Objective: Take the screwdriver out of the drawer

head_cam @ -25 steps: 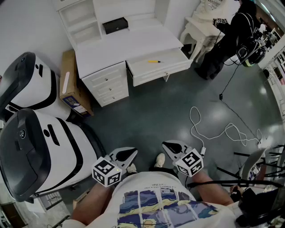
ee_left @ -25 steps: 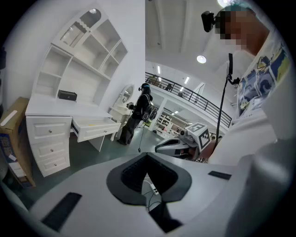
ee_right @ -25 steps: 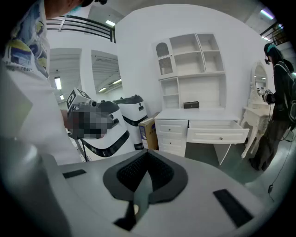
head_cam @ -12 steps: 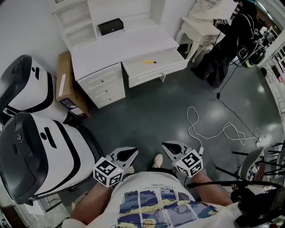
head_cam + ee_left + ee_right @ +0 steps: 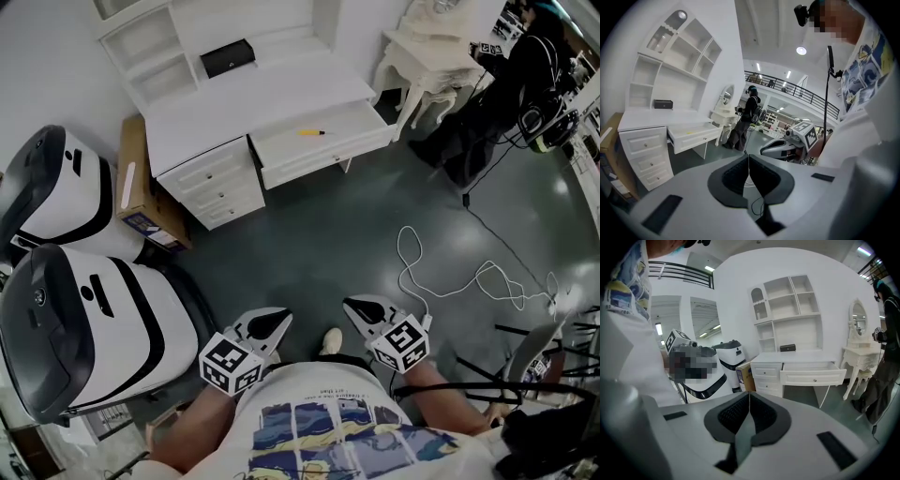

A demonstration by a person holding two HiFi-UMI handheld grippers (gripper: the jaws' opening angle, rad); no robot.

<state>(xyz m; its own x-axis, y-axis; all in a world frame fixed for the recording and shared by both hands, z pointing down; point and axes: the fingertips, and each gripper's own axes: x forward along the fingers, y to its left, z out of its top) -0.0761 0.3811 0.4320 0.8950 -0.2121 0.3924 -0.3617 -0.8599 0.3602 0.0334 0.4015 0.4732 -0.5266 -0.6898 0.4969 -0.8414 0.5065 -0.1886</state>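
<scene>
There are two grippers, both low in the head view, near the person's shirt and well apart from the furniture. The left gripper [image 5: 269,325] has its fingers [image 5: 736,176] pressed together with nothing between them, and so has the right gripper [image 5: 362,310].

One white desk [image 5: 253,98] stands at the wall, with one open drawer [image 5: 323,157] and three small shut drawers [image 5: 220,183] beside it. One yellow screwdriver [image 5: 312,132] lies inside the open drawer; it is small, and its tip is hard to make out. One black box [image 5: 228,57] sits on the desk.

On the floor are two white machines [image 5: 84,328], one cardboard box [image 5: 141,192] and one white cable [image 5: 450,277]. One person in dark clothes [image 5: 511,94] is partly cut off by the picture edge. In the right gripper view the drawer's front hides its inside.
</scene>
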